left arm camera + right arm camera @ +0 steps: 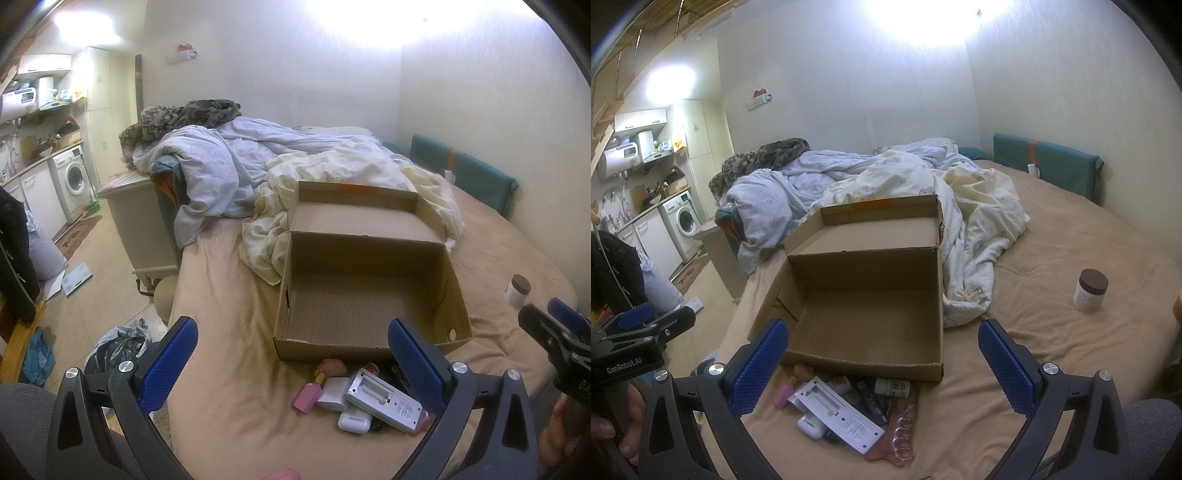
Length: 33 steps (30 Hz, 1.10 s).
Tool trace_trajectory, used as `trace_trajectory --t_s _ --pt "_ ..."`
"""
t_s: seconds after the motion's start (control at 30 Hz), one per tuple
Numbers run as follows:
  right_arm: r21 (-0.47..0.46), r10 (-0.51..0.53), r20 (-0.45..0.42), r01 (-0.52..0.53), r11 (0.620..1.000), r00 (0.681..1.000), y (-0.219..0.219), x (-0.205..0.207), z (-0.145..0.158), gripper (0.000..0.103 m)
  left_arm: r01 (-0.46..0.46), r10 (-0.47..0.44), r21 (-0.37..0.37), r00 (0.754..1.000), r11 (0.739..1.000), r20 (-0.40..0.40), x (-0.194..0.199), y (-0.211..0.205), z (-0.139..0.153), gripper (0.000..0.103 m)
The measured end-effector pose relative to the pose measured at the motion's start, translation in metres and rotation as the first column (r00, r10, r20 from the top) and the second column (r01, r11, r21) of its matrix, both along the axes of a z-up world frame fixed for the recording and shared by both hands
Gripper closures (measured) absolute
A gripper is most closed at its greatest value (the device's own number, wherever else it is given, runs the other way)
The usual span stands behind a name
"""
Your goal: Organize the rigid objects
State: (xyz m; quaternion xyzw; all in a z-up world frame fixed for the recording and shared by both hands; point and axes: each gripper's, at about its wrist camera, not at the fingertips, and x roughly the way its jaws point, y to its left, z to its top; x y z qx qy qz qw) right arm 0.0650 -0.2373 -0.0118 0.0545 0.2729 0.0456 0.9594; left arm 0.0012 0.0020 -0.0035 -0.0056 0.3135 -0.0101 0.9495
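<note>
Holding both our claws, left and right, spread w/ nothing between, white remote long axis diagonal, near cardboard box on bed, bedroom.

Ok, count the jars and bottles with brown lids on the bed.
1: a white round jar with a brown lid stands upright on the tan bedspread, right of the open cardboard box. Others may hide in the pile of small items.

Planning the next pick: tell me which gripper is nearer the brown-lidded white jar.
Right. The brown-lidded white jar sits just right of the right gripper; the left gripper is farther left.
</note>
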Motion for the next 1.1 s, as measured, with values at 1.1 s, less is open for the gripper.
trace_trajectory --t_s 1.1 --pt "0.132 0.017 -0.269 0.019 0.991 0.963 -0.027 0.017 -0.041 0.0 -0.031 0.029 -0.054 0.999 0.998 -0.036 0.001 0.01 -0.004 0.0"
